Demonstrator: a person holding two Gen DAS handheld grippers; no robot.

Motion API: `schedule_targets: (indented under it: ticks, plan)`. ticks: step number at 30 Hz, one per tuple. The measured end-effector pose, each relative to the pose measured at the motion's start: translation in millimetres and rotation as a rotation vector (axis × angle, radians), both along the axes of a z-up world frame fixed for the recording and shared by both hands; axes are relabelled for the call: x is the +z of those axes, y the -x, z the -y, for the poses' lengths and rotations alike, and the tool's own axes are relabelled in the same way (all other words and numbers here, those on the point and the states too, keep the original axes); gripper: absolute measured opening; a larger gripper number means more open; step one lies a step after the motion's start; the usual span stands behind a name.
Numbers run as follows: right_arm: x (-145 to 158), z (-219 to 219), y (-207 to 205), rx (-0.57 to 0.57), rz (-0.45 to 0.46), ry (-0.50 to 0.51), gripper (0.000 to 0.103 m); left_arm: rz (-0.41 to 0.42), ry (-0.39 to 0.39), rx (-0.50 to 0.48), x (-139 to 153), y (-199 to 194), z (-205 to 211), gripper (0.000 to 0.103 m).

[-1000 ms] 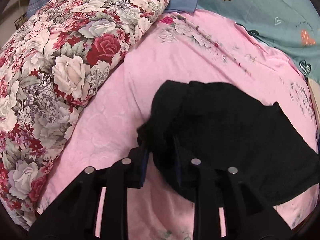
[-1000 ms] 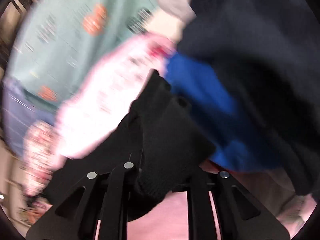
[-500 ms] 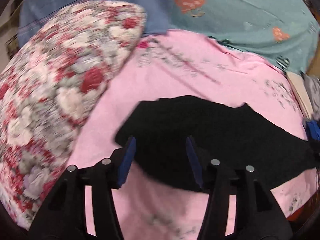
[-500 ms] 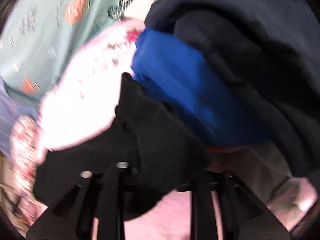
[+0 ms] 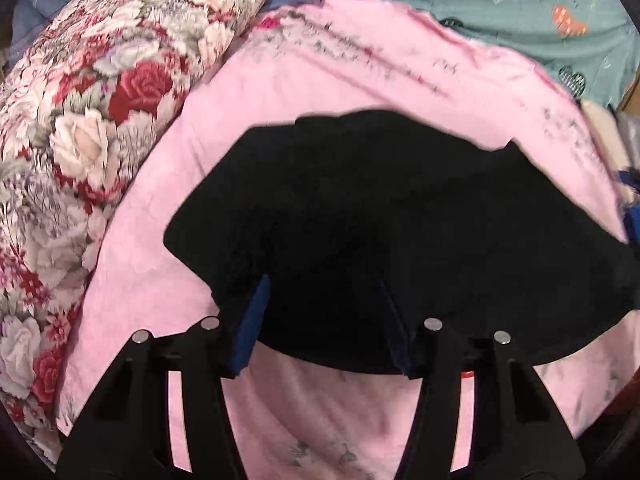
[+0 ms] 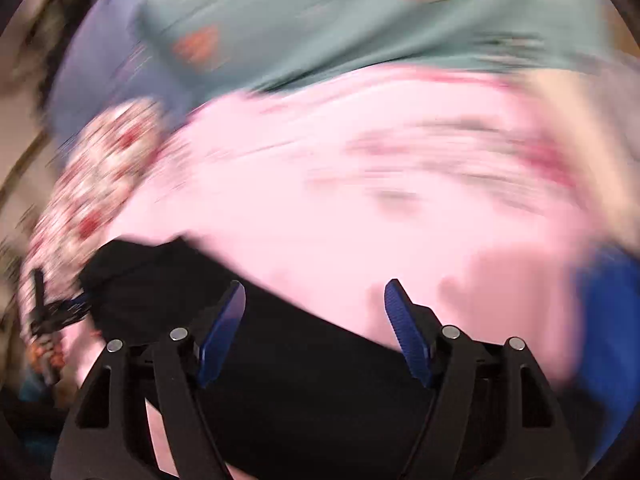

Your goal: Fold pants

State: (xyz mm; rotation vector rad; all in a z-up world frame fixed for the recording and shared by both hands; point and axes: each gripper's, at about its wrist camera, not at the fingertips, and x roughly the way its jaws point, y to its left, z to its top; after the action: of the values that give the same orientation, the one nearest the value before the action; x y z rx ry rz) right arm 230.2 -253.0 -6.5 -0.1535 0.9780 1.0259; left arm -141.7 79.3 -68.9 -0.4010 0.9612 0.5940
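Black pants spread on a pink bedsheet

From the left: a rose-print quilt (image 5: 100, 128), the pink sheet (image 5: 360, 72) carrying the black pants (image 5: 380, 216) near its front edge, a teal heart-print cover (image 5: 520, 12) behind. Left gripper (image 5: 324, 320) and right gripper (image 6: 314, 320) have just been opening, jaws clear above the pants. No writing is legible.

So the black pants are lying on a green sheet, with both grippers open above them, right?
Not quite: the black pants lie on a pink sheet, as the left wrist view shows. The left gripper and right gripper are indeed open, having just been opening.
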Motion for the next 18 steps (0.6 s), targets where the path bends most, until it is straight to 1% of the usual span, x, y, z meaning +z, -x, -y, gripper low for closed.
schedule_targets:
  ticks: [1,2,3,5,7,8,10,11,12,13,14,15,17,18]
  plan:
    - [-13,-44,-2,0.112,-0.063,-0.003,0.073,0.01,-0.015,-0.001,7,-1,-1,0.064]
    - [-23,-75,4,0.203,-0.112,0.003,0.073,0.017,-0.035,-0.006,15,-4,-2,0.066]
    - [-32,-105,17,0.26,-0.137,0.018,0.073,0.021,-0.047,-0.013,19,-8,-1,0.067]
    - [-60,-154,17,0.35,-0.186,0.067,0.073,0.03,-0.063,-0.041,25,-19,-2,0.067]
    - [-76,-182,19,0.409,-0.234,0.085,0.073,0.022,-0.076,-0.067,26,-32,-4,0.068]
    - [-77,-191,2,0.431,-0.258,0.081,0.073,0.014,-0.086,-0.075,26,-37,-4,0.068]
    - [-73,-212,-16,0.485,-0.286,0.029,0.074,-0.016,-0.103,-0.084,18,-54,-13,0.068]
    - [-72,-230,-23,0.512,-0.31,0.016,0.074,-0.026,-0.105,-0.081,16,-59,-17,0.068]
    - [-67,-224,-26,0.531,-0.321,0.012,0.074,-0.043,-0.103,-0.071,10,-66,-23,0.068]
    - [-66,-228,-25,0.561,-0.331,0.015,0.073,-0.057,-0.095,-0.064,4,-71,-27,0.068]
    - [-65,-226,-25,0.593,-0.331,0.027,0.062,-0.064,-0.088,-0.064,1,-76,-30,0.068]
    - [-65,-226,-18,0.624,-0.304,0.057,0.054,-0.07,-0.084,-0.067,-4,-80,-33,0.068]
    - [-70,-230,-3,0.674,-0.271,0.109,0.022,-0.084,-0.104,-0.072,-12,-83,-32,0.07]
    - [-74,-228,0,0.677,-0.258,0.122,0.018,-0.089,-0.112,-0.071,-14,-85,-31,0.07]
